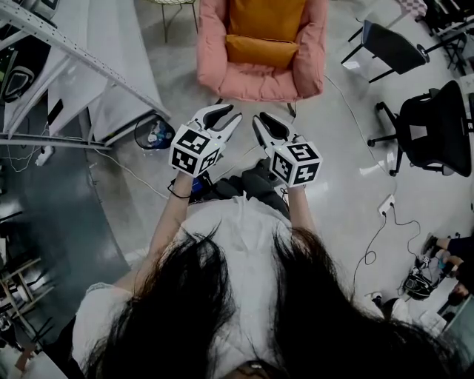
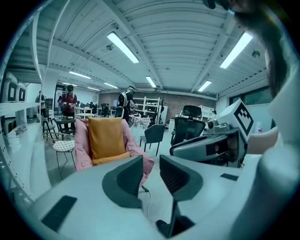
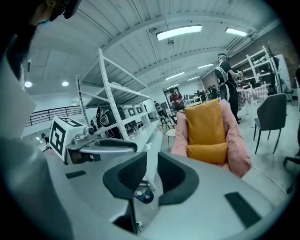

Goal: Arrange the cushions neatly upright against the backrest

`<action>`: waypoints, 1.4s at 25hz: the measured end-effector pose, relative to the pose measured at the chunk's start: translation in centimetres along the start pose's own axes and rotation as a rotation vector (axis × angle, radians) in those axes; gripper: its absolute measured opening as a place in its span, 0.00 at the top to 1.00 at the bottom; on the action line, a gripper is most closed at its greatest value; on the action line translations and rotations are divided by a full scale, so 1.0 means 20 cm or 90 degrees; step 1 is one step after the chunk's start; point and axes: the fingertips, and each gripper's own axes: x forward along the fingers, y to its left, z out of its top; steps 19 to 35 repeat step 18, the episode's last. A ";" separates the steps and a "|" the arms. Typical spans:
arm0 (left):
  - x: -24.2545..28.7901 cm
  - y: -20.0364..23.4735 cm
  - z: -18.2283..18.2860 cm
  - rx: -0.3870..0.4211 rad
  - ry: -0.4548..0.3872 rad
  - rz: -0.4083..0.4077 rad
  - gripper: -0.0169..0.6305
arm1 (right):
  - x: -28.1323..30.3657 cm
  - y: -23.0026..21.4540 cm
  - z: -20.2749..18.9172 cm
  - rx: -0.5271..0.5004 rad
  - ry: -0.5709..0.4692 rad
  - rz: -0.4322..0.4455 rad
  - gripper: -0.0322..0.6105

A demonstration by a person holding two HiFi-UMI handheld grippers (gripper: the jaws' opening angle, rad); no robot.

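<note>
Straight ahead of the person stands the pink armchair (image 1: pixel 255 83), well apart from both hand-held grippers, with bare floor between; against the armchair's backrest the tall orange cushion (image 1: pixel 265 18) already stands upright, its long axis running up the back; at the armchair's seat front the small orange cushion (image 1: pixel 261 50) lies low at the tall one's foot, its long axis running side to side across the seat, so it looks to be the piece still to be raised. Short of the armchair, the left gripper (image 1: pixel 226 115) and the right gripper (image 1: pixel 265 122) hover side by side, toed inward toward each other; each holds its jaws a narrow gap apart with nothing between them. From its own camera the left gripper has the armchair off to the left of its jaws, and the right gripper has it off to the right. Neither is clearly closer to the armchair, though the right gripper sits more nearly in line with the small cushion's middle, so the coming move is likely a forward reach by both.
</note>
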 end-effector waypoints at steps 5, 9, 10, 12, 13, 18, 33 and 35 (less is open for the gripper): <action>-0.04 0.03 -0.01 0.000 -0.006 0.003 0.79 | -0.01 0.03 -0.02 -0.008 0.000 -0.006 0.82; -0.08 0.09 0.00 -0.005 -0.014 0.016 0.79 | -0.01 0.05 -0.02 -0.010 0.003 -0.009 0.82; -0.09 0.11 0.01 -0.007 -0.016 0.020 0.79 | 0.00 0.05 -0.02 -0.011 0.004 -0.009 0.82; -0.10 0.14 0.02 -0.011 -0.020 0.029 0.79 | 0.01 0.05 -0.02 -0.013 0.007 -0.010 0.82; -0.11 0.16 0.02 -0.013 -0.021 0.034 0.79 | 0.01 0.05 -0.02 -0.013 0.008 -0.010 0.82; -0.11 0.19 0.03 -0.017 -0.025 0.048 0.79 | 0.01 0.04 0.00 -0.018 0.009 -0.008 0.82; -0.11 0.19 0.03 -0.017 -0.025 0.048 0.79 | 0.01 0.04 0.00 -0.018 0.009 -0.008 0.82; -0.11 0.19 0.03 -0.017 -0.025 0.048 0.79 | 0.01 0.04 0.00 -0.018 0.009 -0.008 0.82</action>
